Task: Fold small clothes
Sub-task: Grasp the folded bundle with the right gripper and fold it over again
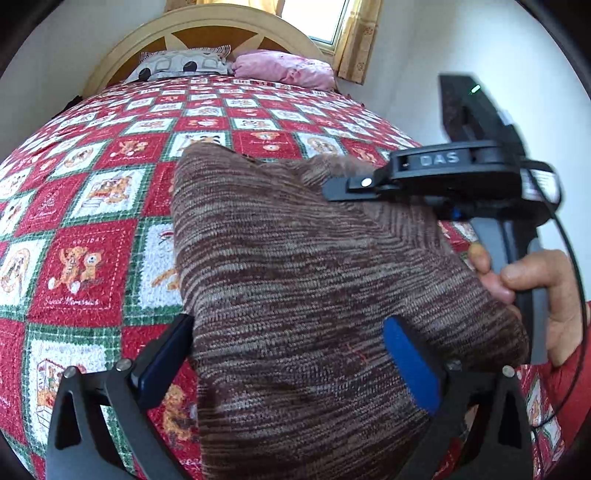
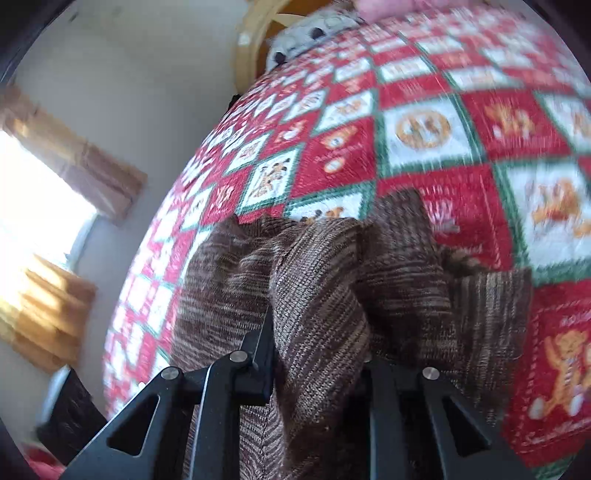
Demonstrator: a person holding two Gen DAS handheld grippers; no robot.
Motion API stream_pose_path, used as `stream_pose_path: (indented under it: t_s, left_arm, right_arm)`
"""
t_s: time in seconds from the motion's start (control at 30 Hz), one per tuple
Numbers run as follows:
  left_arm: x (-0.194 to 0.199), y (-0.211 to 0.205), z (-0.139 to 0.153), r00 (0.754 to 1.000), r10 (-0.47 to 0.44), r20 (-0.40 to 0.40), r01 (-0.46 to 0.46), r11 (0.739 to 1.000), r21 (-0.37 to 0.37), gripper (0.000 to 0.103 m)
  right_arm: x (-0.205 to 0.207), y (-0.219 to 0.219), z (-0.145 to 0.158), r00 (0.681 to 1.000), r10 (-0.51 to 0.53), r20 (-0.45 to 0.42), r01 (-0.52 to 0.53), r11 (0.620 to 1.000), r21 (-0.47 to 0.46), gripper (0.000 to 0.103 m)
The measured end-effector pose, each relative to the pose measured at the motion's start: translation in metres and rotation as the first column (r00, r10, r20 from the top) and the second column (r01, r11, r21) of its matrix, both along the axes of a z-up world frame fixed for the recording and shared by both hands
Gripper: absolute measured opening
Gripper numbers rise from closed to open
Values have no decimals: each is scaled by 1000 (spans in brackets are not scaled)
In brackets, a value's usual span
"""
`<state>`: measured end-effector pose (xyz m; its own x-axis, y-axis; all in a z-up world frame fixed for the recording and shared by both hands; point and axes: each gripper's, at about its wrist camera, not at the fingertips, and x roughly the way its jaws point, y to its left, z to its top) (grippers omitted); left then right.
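Observation:
A brown striped knit garment (image 1: 303,280) lies on the red, white and green holiday quilt (image 1: 85,206). My left gripper (image 1: 291,354) is open, its blue-padded fingers (image 1: 410,365) wide apart over the near part of the garment. My right gripper (image 1: 332,192) shows from the side, pinching the garment's far right edge. In the right wrist view the garment (image 2: 332,295) is bunched and lifted between the right gripper's (image 2: 317,354) black fingers (image 2: 258,354), which are shut on a fold of it. The right view is blurred.
The quilt (image 2: 443,122) covers the whole bed. A patterned pillow (image 1: 177,66) and a pink pillow (image 1: 284,68) lie by the headboard (image 1: 207,26). A curtained window (image 1: 332,26) and white walls lie beyond. A hand (image 1: 535,284) holds the right gripper's handle.

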<state>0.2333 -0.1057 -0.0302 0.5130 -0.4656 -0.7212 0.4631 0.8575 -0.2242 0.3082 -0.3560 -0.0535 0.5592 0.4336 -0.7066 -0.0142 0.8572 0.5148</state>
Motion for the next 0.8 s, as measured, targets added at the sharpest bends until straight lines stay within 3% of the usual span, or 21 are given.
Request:
stream_pose_path:
  t_s: [0.1,0.2,0.27,0.33,0.43,0.53,0.6,0.63,0.7,0.8]
  left_arm:
    - [1,-5,5,1000,-2,6,2,1000,-6,103]
    - [2,-14,12,1000,-21,9,21,999,-36,103]
    - [3,-29,14,999,-38,35,38,999,9,103]
    - [1,-44,14,997,-53,57,50,997,57,103]
    - [-7,-63,13,990,-100,95,89,989,117,103]
    - [-10,-76,8,986,-125,114,100,975,199,103]
    - [-8,-73,9,986,-127,105,106,977,187,103]
    - [-8,-69,11,987,-133,94,115,978,176,103]
    - [-9,-58,18,986,-147,80,134,980,147,103]
    - [-13,-27,34,986,-148,81,145,989,40,103]
  right_arm:
    - [-18,12,32,990,25,139,-7,991,-134,21]
    - [-35,22,62,966,68,251,10,955,-296,21]
    - [-38,24,68,960,93,264,31,902,-431,21]
    - [-33,12,60,972,83,219,29,886,-462,21]
    - [-15,-11,25,992,37,123,23,892,-451,21]
    - [-13,-32,6,993,-1,115,38,945,-324,23]
    - [-16,-41,5,994,-33,104,61,959,-276,39]
    - [-20,-45,5,994,-50,96,74,961,-267,41]
    - [-37,-54,11,992,-98,76,114,965,-237,42]
    - [-85,-59,31,980,-155,125,181,957,-226,42]
